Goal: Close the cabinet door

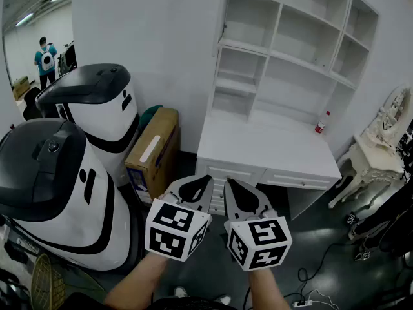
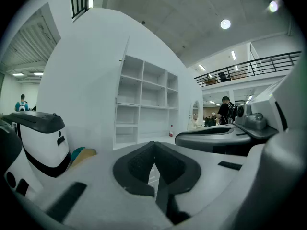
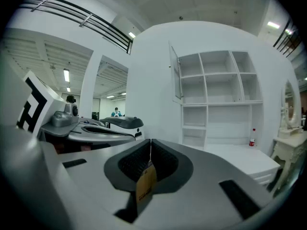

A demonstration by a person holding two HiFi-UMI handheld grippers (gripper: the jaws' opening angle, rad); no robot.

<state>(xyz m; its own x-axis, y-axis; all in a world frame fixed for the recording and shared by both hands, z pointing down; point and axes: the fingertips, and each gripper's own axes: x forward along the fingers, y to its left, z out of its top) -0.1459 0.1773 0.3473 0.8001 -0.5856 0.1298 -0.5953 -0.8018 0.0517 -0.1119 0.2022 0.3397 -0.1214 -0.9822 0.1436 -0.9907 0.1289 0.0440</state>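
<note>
A tall white shelf cabinet stands on a white desk against the far wall. Its narrow upper-left door hangs open, seen almost edge-on; it also shows in the left gripper view and the right gripper view. Both grippers are held side by side well short of the desk, pointing at it. The left gripper is shut with nothing in it. My right gripper is shut too; a small yellow label hangs at the seam of its jaws.
Two large white-and-black machines and a cardboard box crowd the left. A red-capped bottle stands on the desk. A white ornate chair is at the right, cables lie on the floor, and a person stands far off.
</note>
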